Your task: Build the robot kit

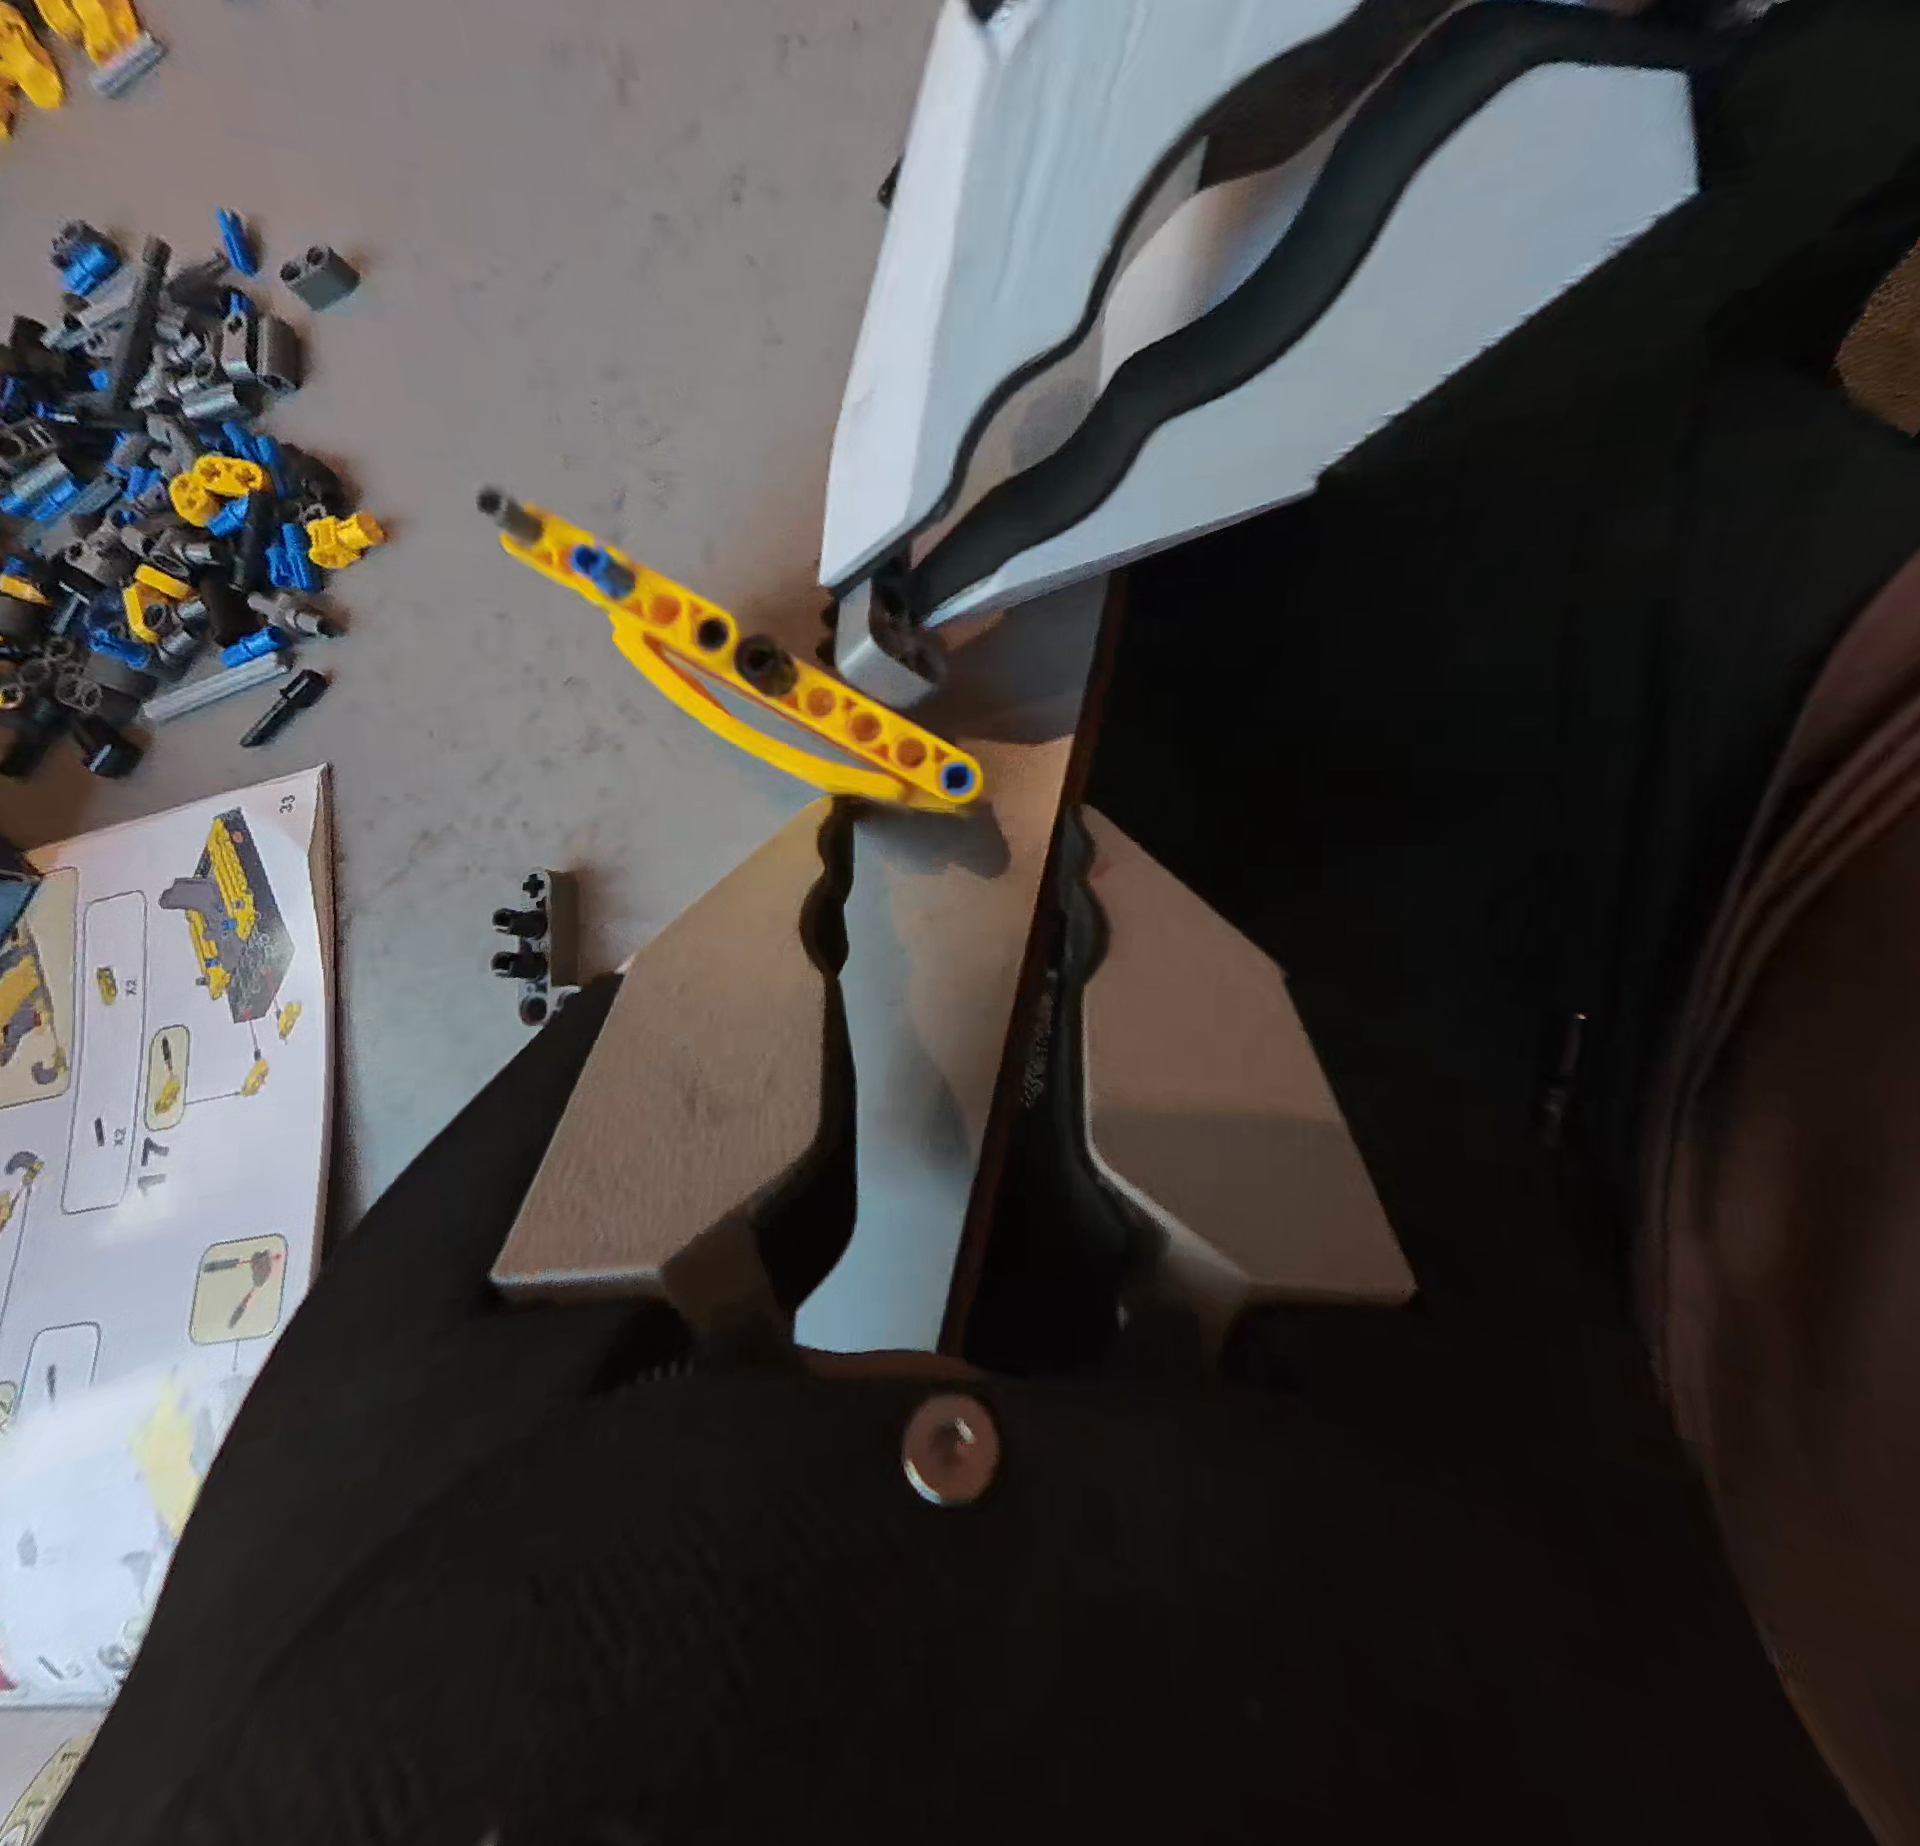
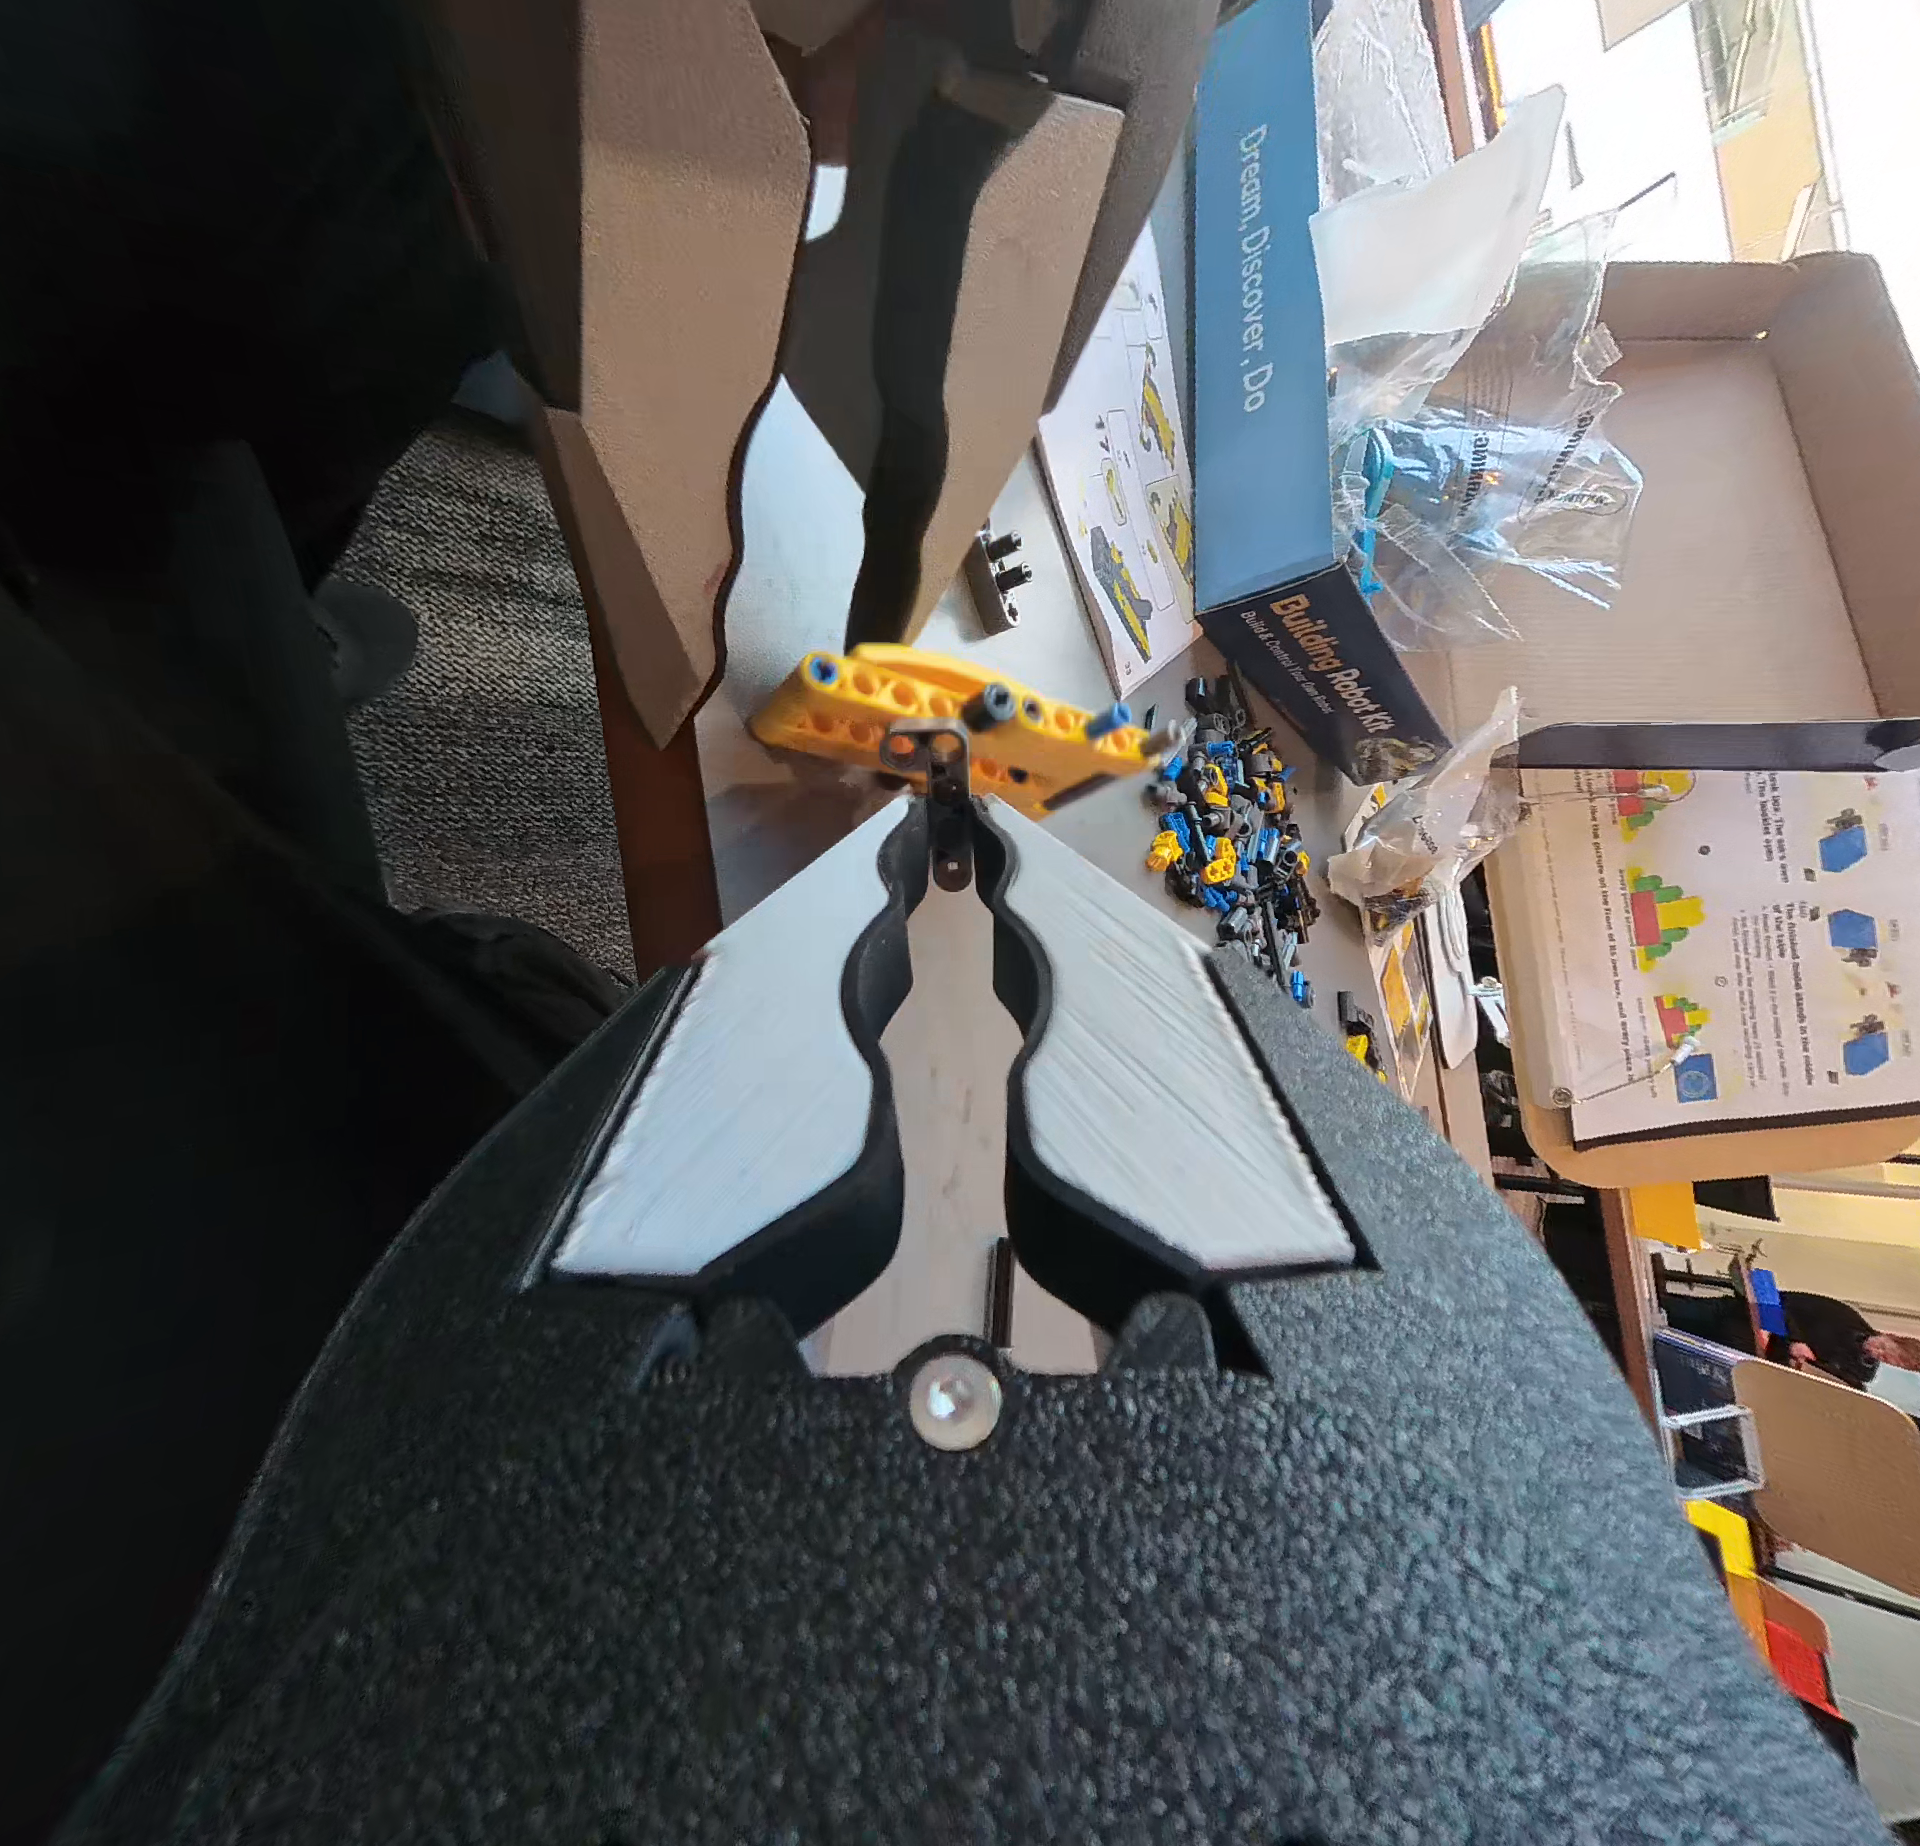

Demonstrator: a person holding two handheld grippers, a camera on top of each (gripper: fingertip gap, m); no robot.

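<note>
A long yellow holed beam piece (image 1: 769,684) with blue and black pins hangs just above the grey table (image 1: 582,186). My left gripper (image 1: 956,809), with tan fingers, is shut on its near end; it also shows in the right wrist view (image 2: 774,684). My right gripper (image 2: 945,820), with white fingers and black pads, is shut on a small dark connector piece (image 2: 940,788). The connector's grey end touches the middle of the yellow beam (image 2: 997,747). In the left wrist view the right gripper (image 1: 894,633) comes in from the upper right.
A pile of small blue, grey and yellow parts (image 1: 135,508) lies to the left. Near it lie an instruction booklet (image 1: 187,1069) and a grey piece with black pins (image 1: 540,939). A blue box (image 2: 1257,342), plastic bags (image 2: 1475,425) and a cardboard tray (image 2: 1849,466) stand beyond. The table edge (image 1: 1039,965) runs close by. The gap from one gripper's tips to the other's is roughly 4 cm.
</note>
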